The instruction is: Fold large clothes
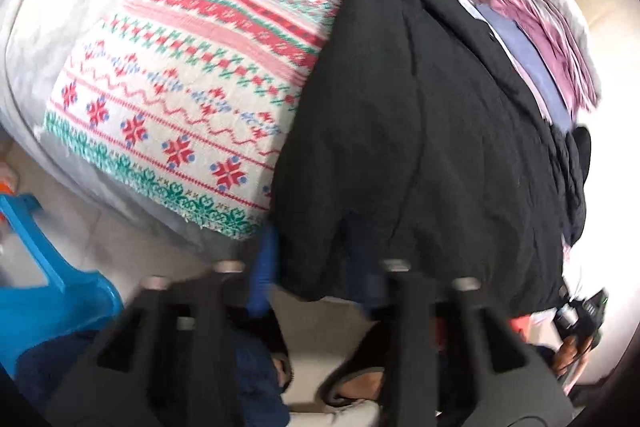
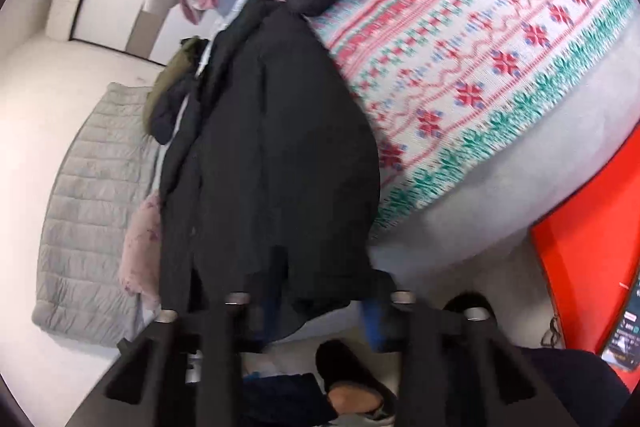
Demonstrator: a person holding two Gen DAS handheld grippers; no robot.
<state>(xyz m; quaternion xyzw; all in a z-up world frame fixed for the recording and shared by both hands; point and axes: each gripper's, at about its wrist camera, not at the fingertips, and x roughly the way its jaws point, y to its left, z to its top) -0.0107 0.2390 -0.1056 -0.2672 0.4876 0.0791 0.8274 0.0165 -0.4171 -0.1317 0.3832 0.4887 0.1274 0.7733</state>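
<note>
black coat (image 1: 420, 131) lies spread on the bed, over the right part of a patterned knit blanket (image 1: 192, 99), its hem hanging off the near bed edge. left gripper (image 1: 312, 267) is at the hem; blue fingers (image 1: 264, 267) sit on either side of the coat's lower edge, blurred, can't tell if the pads actually pinch cloth. right gripper (image 2: 320, 307) is at the same hem further along, blue finger (image 2: 376, 323) half under the fabric, grip also unclear. pile of pink and blue clothes (image 1: 536, 39) beyond the coat. grey quilted mat (image 2: 92, 211) on the floor. person's slippered feet (image 1: 356, 383) below.
</note>
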